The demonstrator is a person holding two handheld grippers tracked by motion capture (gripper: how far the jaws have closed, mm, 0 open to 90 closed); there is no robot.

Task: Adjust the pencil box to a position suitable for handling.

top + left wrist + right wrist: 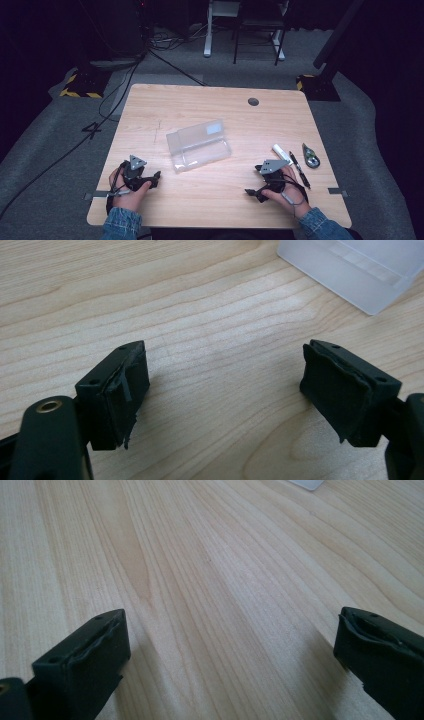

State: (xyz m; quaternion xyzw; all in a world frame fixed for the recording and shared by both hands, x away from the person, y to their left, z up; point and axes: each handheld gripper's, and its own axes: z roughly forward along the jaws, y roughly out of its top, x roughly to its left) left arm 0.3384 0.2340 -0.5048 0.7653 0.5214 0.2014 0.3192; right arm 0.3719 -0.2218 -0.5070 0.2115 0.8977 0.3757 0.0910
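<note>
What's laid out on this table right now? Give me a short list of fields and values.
surface: wooden table
centre: clear plastic case, lying open
right edge: white marker, black pen, small green-and-black tool, side by side
left gripper: open, nothing between its jaws, near the front left of the table
right gripper: open, nothing between its jaws, just in front of the pens
contact: neither gripper touches an item

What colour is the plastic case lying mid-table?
Clear, frosted white plastic case; the high view shows it best.
</note>
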